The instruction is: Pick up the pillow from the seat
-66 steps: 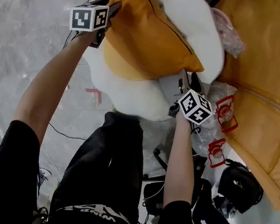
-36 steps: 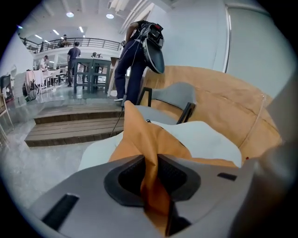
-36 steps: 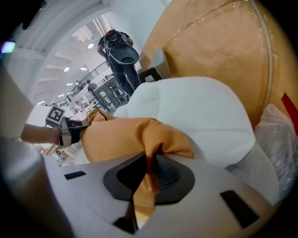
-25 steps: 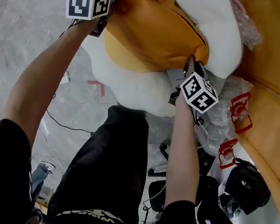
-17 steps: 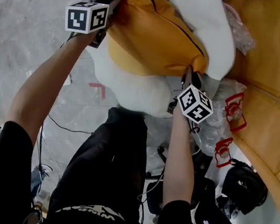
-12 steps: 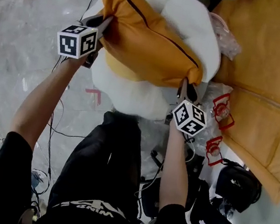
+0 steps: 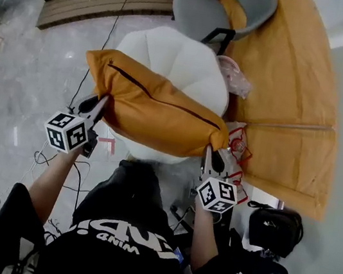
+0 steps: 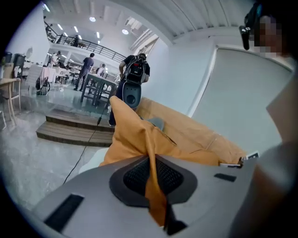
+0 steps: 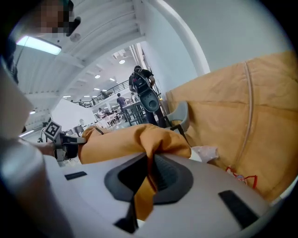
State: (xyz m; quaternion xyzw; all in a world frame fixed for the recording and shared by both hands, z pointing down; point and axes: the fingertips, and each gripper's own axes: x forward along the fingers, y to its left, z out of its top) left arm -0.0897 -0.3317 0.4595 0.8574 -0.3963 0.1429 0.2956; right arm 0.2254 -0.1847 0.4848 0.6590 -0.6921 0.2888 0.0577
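Orange pillow (image 7: 157,108) hung over white seat (image 7: 185,57), stretched between two grips: left tongs (image 7: 97,106) pinched one corner's fabric, right tongs (image 7: 210,155) pinched opposite corner. Looked soft, light; thin fabric pinches might slip.

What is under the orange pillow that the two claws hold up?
The white seat lies below it. Its far part shows, while its near part is covered by the pillow. Whether the pillow touches the seat cannot be told.

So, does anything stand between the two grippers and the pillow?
Nothing visible does. The left gripper and the right gripper are each shut directly on a corner of the orange pillow, held above the white seat.
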